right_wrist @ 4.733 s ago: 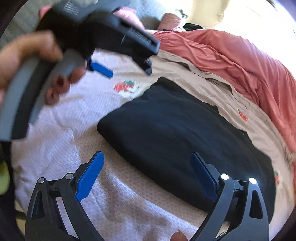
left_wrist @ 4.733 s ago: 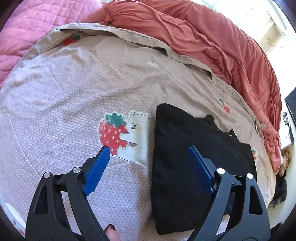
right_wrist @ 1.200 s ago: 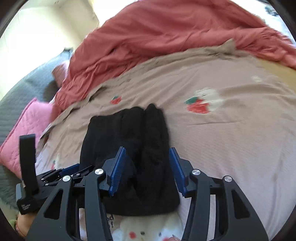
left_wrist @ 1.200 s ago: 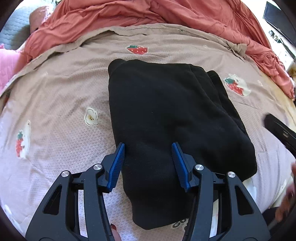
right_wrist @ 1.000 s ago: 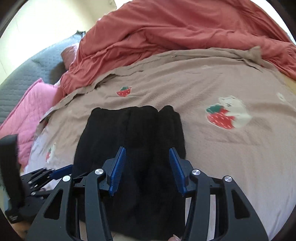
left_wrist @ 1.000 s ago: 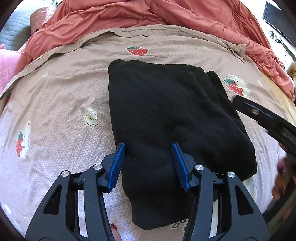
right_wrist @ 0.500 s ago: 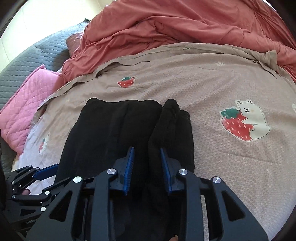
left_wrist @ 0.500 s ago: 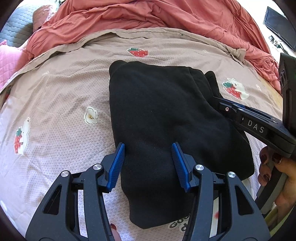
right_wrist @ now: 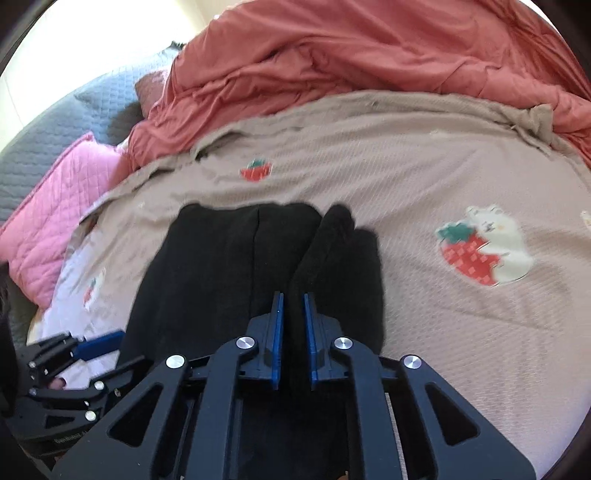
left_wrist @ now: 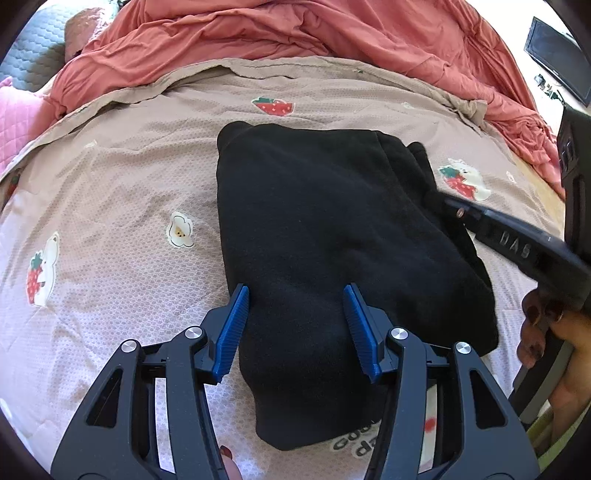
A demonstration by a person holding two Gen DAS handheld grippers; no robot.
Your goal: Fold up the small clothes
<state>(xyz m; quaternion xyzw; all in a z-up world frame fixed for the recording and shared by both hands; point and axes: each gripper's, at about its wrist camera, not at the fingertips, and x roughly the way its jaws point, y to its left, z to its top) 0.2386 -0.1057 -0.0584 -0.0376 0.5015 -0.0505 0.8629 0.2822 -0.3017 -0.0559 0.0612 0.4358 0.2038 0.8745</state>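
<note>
Landmark: we take the black garment (left_wrist: 332,236), lying folded on the beige strawberry-print bedspread (left_wrist: 110,206).
Left gripper (left_wrist: 295,325): we see it half open, blue pads astride the garment's near left edge, not clamped.
Right gripper (right_wrist: 293,332): its jaws have just been closing; we see them pinched narrow on a ridge of the garment's right side.
Beyond the garment: a rumpled red duvet (right_wrist: 351,55).

The folded garment (left_wrist: 332,236) is laid on the printed sheet (left_wrist: 110,192), with the rumpled duvet (left_wrist: 295,33) heaped behind it. A quilted cushion (right_wrist: 55,221) is seen off to the left on the sheet's edge. The garment's near left corner is straddled by the left gripper (left_wrist: 295,325); its right edge is pinched by the right gripper (right_wrist: 293,339).
</note>
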